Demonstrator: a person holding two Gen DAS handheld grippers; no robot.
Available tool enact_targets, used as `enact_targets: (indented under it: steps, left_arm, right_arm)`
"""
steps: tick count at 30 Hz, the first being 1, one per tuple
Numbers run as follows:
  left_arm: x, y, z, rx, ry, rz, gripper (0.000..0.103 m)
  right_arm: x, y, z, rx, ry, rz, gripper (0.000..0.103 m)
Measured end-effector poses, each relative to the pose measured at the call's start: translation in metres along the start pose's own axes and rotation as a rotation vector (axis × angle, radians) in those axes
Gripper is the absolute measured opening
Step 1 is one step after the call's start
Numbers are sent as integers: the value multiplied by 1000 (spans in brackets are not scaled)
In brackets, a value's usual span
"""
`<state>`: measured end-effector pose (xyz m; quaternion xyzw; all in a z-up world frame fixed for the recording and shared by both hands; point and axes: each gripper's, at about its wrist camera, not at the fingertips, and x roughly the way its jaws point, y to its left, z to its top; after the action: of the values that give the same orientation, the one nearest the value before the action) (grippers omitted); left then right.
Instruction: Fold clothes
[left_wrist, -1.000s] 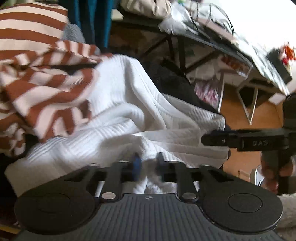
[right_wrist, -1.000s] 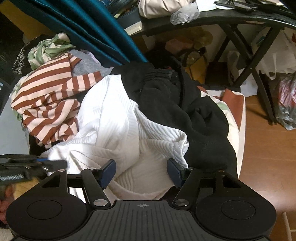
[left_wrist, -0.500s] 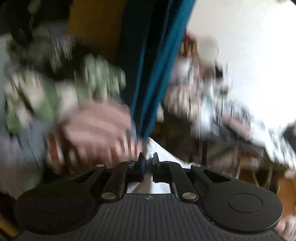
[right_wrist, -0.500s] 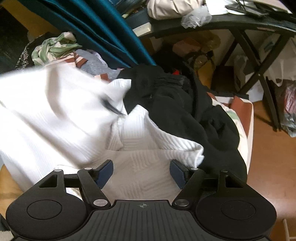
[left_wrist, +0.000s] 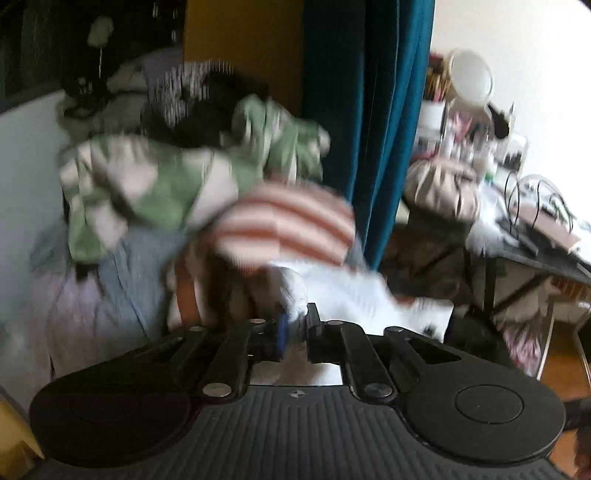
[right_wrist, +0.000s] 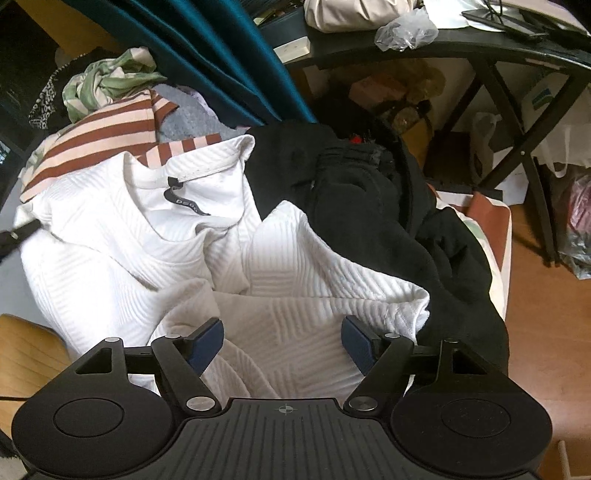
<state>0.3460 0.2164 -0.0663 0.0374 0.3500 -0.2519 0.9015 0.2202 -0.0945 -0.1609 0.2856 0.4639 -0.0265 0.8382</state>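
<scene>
A white textured top (right_wrist: 122, 236) lies spread over the clothes pile, collar and black neck label (right_wrist: 177, 197) facing up. My left gripper (left_wrist: 295, 328) is shut on a bunched edge of this white top (left_wrist: 295, 291), lifted toward the back of the pile; that view is blurred. My right gripper (right_wrist: 282, 341) hovers open just above the top's lower folds, with nothing between its blue pads (right_wrist: 207, 341). A black garment (right_wrist: 388, 221) lies crumpled to the right, partly over the white top.
A brown-and-pink striped garment (right_wrist: 92, 136) and a green-and-white one (right_wrist: 107, 79) sit behind the white top. A teal curtain (right_wrist: 207, 55) hangs at the back. A black cluttered table (right_wrist: 461, 44) stands right, bags beneath it. Wooden floor (right_wrist: 546, 332) lies right.
My left gripper closed on the white top's edge and swung it up and back over the pile, spreading the top out. The right gripper stayed open and almost still.
</scene>
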Motion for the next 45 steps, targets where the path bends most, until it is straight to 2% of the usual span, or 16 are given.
enact_targets:
  steps: [3,6,9,17,20,21,23,26,28,31,35,40,41,43,44,45]
  left_arm:
    - [3,6,-13,-10,30,-78,64]
    - [2,11,-23,-9,49,-176,73]
    - [1,15,-31,15,64,-242,89]
    - [9,14,-45,166,155,-358,98]
    - [23,-1,-57,299,174,-256,97]
    - [28,-5,-61,334,180,-235,95]
    - [35,-13,-67,378,193,-204,68]
    - [34,-15,-64,338,221,-190,14]
    - [19,-11,-55,272,181,-204,10]
    - [-11,-8,-39,216,80,-226,9]
    - [-52,-3,-7,131,-57,-277,9]
    - [-77,-7,35,53,-209,-317,8]
    - [-81,-9,44,41,-242,-323,8]
    - [-91,-8,64,12,-311,-346,7]
    - [-93,-8,73,11,-328,-354,7]
    - [-95,-11,83,27,-347,-354,7]
  right_arm:
    - [0,2,0,2,1,-9,70]
    - [-1,2,-1,5,1,-16,70]
    - [-2,1,-2,10,1,-23,70]
    - [-13,2,-3,15,-20,-60,70]
    - [-20,0,-4,18,-25,-82,70]
    - [-23,0,-4,19,-25,-91,70]
    - [-29,-2,-7,22,-29,-105,70]
    - [-41,-2,-10,17,-52,-139,71]
    - [-50,-4,-12,15,-82,-179,76]
    - [-54,-14,-15,32,-84,-182,76]
    - [-43,-18,-15,48,-58,-144,68]
    - [-29,-8,-15,45,-29,-92,64]
    - [-29,-5,-15,34,-31,-87,58]
    - [-29,1,-13,6,-39,-76,35]
    - [-29,3,-12,-4,-39,-73,15]
    - [-29,6,-10,-8,-39,-68,5]
